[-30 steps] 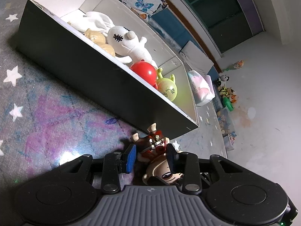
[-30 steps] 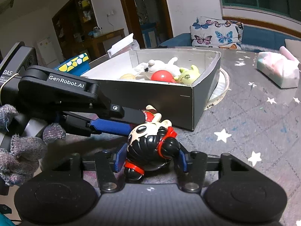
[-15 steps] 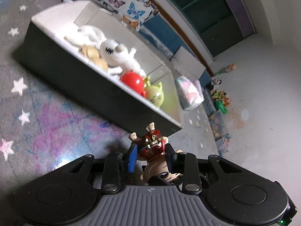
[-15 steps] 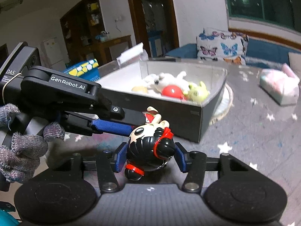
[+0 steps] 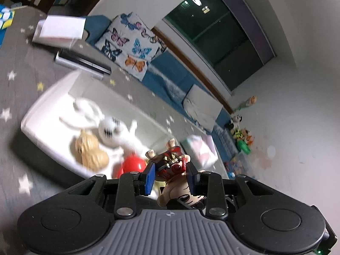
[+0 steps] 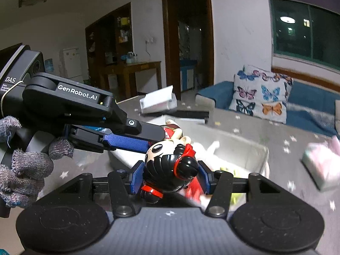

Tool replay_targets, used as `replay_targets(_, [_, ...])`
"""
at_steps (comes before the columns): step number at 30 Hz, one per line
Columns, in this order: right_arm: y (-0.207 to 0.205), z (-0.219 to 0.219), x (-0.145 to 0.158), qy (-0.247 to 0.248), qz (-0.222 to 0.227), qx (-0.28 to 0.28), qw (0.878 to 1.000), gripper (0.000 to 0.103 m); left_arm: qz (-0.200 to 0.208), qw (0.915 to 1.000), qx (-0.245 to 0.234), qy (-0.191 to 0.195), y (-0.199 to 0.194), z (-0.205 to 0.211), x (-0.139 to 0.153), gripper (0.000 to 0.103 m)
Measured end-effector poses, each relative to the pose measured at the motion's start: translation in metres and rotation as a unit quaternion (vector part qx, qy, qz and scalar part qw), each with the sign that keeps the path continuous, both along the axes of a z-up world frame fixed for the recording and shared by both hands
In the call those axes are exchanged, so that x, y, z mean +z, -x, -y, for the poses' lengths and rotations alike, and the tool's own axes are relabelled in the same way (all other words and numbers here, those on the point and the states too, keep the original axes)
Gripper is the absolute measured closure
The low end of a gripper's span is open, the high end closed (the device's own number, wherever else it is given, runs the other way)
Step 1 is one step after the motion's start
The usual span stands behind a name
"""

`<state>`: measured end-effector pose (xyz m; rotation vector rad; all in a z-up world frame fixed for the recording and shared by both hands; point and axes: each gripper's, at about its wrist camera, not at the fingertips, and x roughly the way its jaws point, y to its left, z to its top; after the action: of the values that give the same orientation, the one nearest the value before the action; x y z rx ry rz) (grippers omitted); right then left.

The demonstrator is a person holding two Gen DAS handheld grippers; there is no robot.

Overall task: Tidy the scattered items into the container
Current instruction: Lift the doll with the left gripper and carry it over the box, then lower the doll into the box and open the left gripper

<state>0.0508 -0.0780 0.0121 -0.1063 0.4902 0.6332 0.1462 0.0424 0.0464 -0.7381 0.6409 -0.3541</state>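
Observation:
My left gripper (image 5: 171,173) is shut on a small figurine in red clothes (image 5: 173,165), held head-down in the air above the near wall of the box (image 5: 38,110). The box is dark outside and white inside and holds a white plush (image 5: 112,130), a tan plush (image 5: 89,152) and a red ball (image 5: 132,163). My right gripper (image 6: 169,177) is shut on a black-haired doll head with red bands (image 6: 170,170), also lifted over the box (image 6: 240,148). In the right wrist view the left gripper (image 6: 157,136) reaches in from the left, held by a gloved hand (image 6: 23,170).
The box sits on a grey star-patterned mat (image 5: 12,80). A pink and white pack (image 5: 200,150) lies beyond the box. A butterfly cushion (image 5: 131,44) rests on a blue couch. A white open carton (image 5: 61,29) and more toys (image 5: 242,136) by the wall lie farther off.
Both grippers have risen with their figures from beside the box's outer wall to above its rim. The box's contents now appear lower and blurred in both views.

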Motion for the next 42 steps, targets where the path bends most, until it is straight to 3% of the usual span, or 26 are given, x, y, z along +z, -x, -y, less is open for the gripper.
replay_targets(10, [-0.067,-0.032,-0.009,0.012,-0.014,-0.004,1.000,0.050,-0.006,0.9998,0.019,0.004,-0.063,-0.026,-0.018,0.070])
replay_targets(19, [-0.102,-0.045,-0.030,0.024,-0.038,-0.039,0.998,0.050,-0.024,0.9996,0.012,-0.002,-0.107,-0.030,-0.041,0.070])
replay_targets(26, [-0.112,-0.050,-0.044,0.037,-0.062,-0.043,0.996,0.050,-0.037,0.9993,0.009,-0.003,-0.113,-0.032,-0.054,0.069])
replay_targets(42, [-0.107,-0.062,-0.045,0.067,-0.074,-0.001,0.995,0.044,-0.033,0.9994,0.003,-0.011,-0.115,-0.036,-0.054,0.067])
